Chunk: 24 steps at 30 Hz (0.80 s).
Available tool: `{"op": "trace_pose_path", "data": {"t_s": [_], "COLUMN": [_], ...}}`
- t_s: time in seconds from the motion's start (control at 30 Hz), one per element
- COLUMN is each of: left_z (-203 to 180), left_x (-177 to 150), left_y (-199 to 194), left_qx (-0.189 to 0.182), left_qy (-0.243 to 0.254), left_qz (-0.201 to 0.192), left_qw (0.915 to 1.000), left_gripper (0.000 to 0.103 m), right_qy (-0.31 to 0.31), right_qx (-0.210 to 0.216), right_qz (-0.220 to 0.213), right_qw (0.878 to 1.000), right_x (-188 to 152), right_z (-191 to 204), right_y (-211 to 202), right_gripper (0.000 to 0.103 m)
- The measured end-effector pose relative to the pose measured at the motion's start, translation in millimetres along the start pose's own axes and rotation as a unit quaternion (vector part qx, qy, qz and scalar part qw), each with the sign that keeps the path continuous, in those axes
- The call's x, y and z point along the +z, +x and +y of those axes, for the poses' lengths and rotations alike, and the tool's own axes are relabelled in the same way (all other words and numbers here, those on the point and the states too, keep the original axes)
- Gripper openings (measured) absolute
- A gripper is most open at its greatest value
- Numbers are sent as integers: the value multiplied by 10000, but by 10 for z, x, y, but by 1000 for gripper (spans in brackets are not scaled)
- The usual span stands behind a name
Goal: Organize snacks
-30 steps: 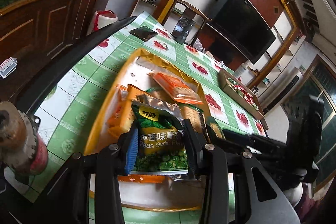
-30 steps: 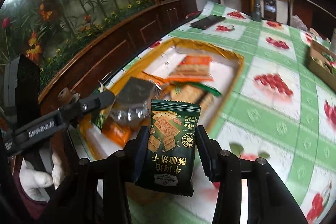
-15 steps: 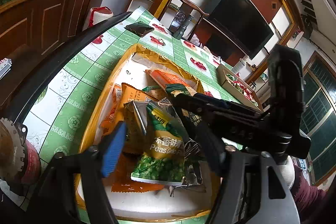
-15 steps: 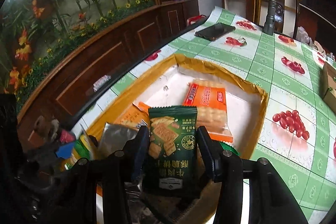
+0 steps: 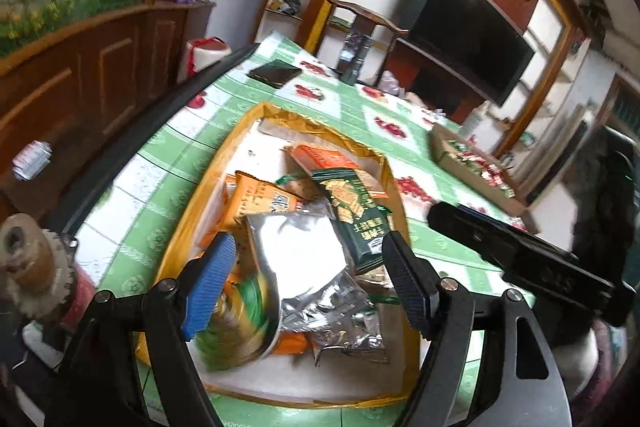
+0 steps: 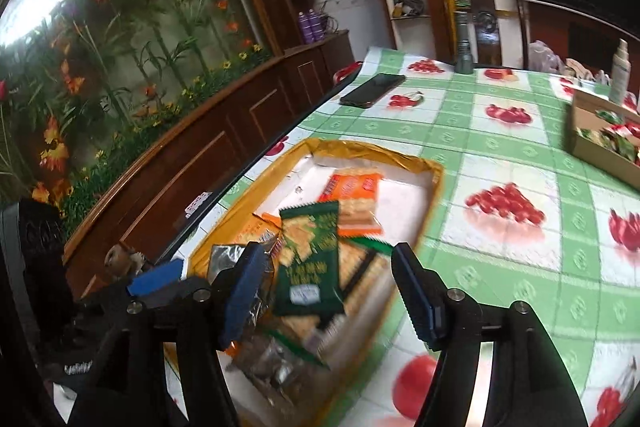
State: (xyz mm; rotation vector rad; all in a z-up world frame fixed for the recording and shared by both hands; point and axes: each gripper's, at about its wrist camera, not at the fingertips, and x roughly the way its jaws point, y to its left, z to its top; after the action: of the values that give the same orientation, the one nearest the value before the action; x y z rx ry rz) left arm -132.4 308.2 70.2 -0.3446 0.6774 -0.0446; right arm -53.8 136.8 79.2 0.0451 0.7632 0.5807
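The right gripper, which pinched the dark green cracker packet a second ago, now has its jaws spread, and the packet lies loose on the snack pile in the lower centre of the frame. The left gripper has also spread wide, and the green pea bag it held now lies blurred at lower left.

dark green packet: Chinese print, blurred | other labels: seemingly unreadable

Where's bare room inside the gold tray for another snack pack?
The tray's white floor is bare at the far end, beyond the orange cracker pack, and along its right wall. The near half is crowded with piled packs: green biscuit pack, silver bag.
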Motion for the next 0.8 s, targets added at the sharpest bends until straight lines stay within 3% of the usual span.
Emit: {"op": "trace_pose_path", "data": {"t_s": [0.2, 0.8], "left_z": [-186, -682], "left_x": [-72, -230], "left_y": [6, 37], "left_qx": [533, 805], "left_qy": [349, 886], "left_qz": [43, 346], "left_qw": [9980, 9922], "left_gripper": [76, 76], "right_qy": [244, 432], "right_qx": [-90, -73], "right_qz": [7, 83], "right_qw": [9997, 9990], "right_x": [-300, -648], "right_z": [-141, -333], "right_y": [-173, -454], "right_gripper": [69, 74]}}
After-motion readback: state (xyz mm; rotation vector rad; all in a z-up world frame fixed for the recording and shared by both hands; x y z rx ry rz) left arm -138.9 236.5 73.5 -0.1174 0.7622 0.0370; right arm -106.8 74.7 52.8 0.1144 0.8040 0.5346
